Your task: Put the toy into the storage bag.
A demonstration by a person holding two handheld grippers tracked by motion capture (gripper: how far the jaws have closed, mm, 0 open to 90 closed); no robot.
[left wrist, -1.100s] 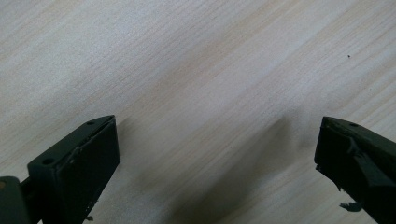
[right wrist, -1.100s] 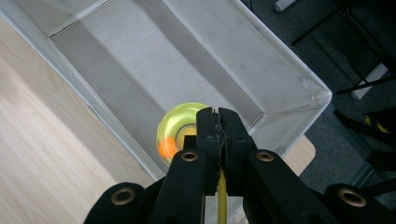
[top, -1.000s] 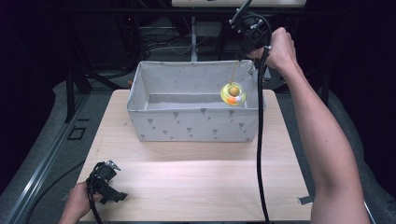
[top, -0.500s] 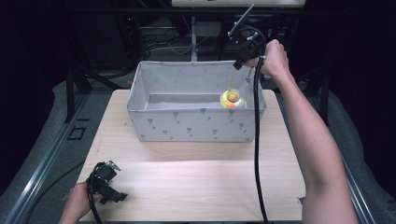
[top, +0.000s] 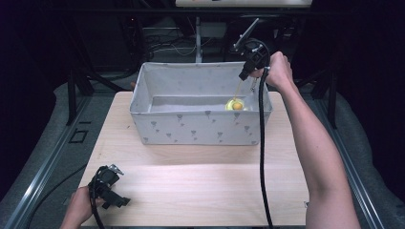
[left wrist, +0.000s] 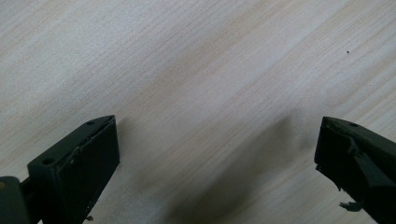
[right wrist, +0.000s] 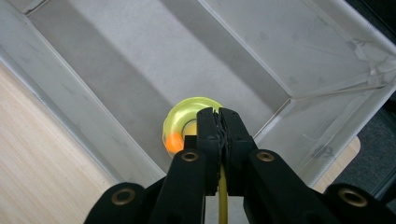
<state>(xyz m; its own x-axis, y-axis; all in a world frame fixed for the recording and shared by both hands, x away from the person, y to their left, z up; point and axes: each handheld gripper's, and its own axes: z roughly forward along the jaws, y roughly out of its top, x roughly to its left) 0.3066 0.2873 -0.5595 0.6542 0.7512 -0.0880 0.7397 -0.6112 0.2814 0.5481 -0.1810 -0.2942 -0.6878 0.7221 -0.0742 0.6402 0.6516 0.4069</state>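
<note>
at the left, near the front edge of the pale wooden table (top: pixel 200 191), the left gripper (top: pixel 112 191) lies low in the person's left hand (top: pixel 79 210). in the left gripper view its jaws stand wide apart with only bare wood grain between them, nothing held. a broad stretch of open tabletop runs from there to the right, and the strip between the gripper and the box is free of things.

further back, in the middle of the table, sits the grey fabric bin (top: pixel 200 129), open at the top, its front wall printed with small dark triangle shapes. its rim reaches close to the table's back edge, and its right end stands just short of the table's right edge. the floor inside is bare grey cloth.

to the right, the right gripper (top: pixel 247 71) is held by the right hand (top: pixel 277 71) above the bin's far right corner, pointing down. its jaws are pinched together on a thin yellow string (right wrist: pixel 223 191), plain in the right gripper view. from the string hangs a translucent yellow-green ring toy (right wrist: pixel 189 123) with an orange ball at one side, low inside the bin near the right end wall; whether it touches the floor i cannot tell.

a black cable (top: pixel 261 157) trails from the gripper down across the table's right part. no writing can be read anywhere.
</note>
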